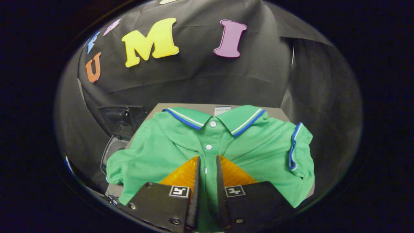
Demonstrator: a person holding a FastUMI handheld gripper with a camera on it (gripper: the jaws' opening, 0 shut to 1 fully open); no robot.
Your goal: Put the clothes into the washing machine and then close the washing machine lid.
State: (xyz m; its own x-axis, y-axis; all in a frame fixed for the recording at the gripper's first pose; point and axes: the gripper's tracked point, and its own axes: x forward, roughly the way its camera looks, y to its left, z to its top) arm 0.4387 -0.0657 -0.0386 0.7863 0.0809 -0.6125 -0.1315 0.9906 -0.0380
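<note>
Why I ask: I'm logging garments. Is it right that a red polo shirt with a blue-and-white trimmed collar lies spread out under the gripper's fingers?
Not quite: the gripper view shows the polo shirt is green, not red. It lies spread out under the gripper, its collar trimmed blue and white.

1. A grey surface [278,113] shows as a bare strip at its far edge and again as a sliver at its near left corner.
2. Black cloth [200,81] hangs as the booth's wall behind the surface, creased in long folds.
3. To the right, a second dark panel [323,97] meets it at a corner, with a thin pale gap [292,55] along the seam.
4. A small dark object [111,198] sits at the surface's near left corner, too small to tell.
</note>
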